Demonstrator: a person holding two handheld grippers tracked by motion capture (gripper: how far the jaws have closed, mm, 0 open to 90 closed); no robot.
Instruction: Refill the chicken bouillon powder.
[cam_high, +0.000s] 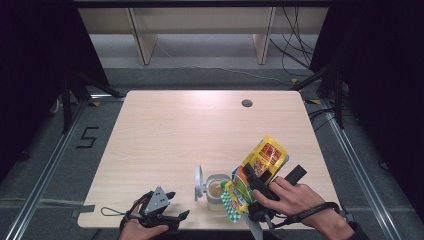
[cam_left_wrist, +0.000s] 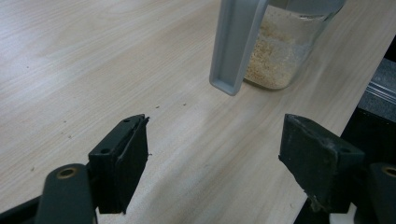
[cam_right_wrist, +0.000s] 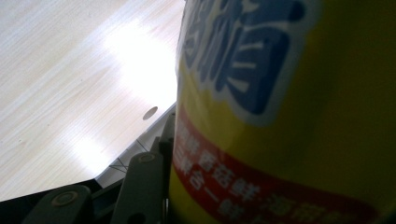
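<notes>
Light wooden bench (cam_high: 165, 135), person's side at the bottom of the high view. Near the front edge stands a clear jar (cam_high: 217, 192) with a layer of pale granules in the bottom; its grey hinged lid (cam_high: 199, 183) is flipped open and stands up on the jar's left side. Right hand-held gripper (cam_high: 251, 176) is clamped on a yellow packet (cam_high: 260, 162) with red and green print; in the right gripper view the packet's face (cam_right_wrist: 289, 116) sits pressed against the jaw at lower left. The packet's long axis runs on a slant, high end up and to the right, low end down and to the left, where its green-checked corner (cam_high: 230, 204) is right at the jar's rim on the right side, possibly touching; contact cannot be told. Judgement: pouring from packet into jar looks to be the step in hand, and it turns on that low corner staying over the jar's mouth. Left hand-held gripper (cam_high: 175, 205) rests low at the front edge, jaws wide apart and holding nothing; in the left gripper view the jar (cam_left_wrist: 280, 51) and hanging lid (cam_left_wrist: 236, 46) lie just ahead of it. The right hand (cam_high: 295, 197) is much the nearer to the jar.
</notes>
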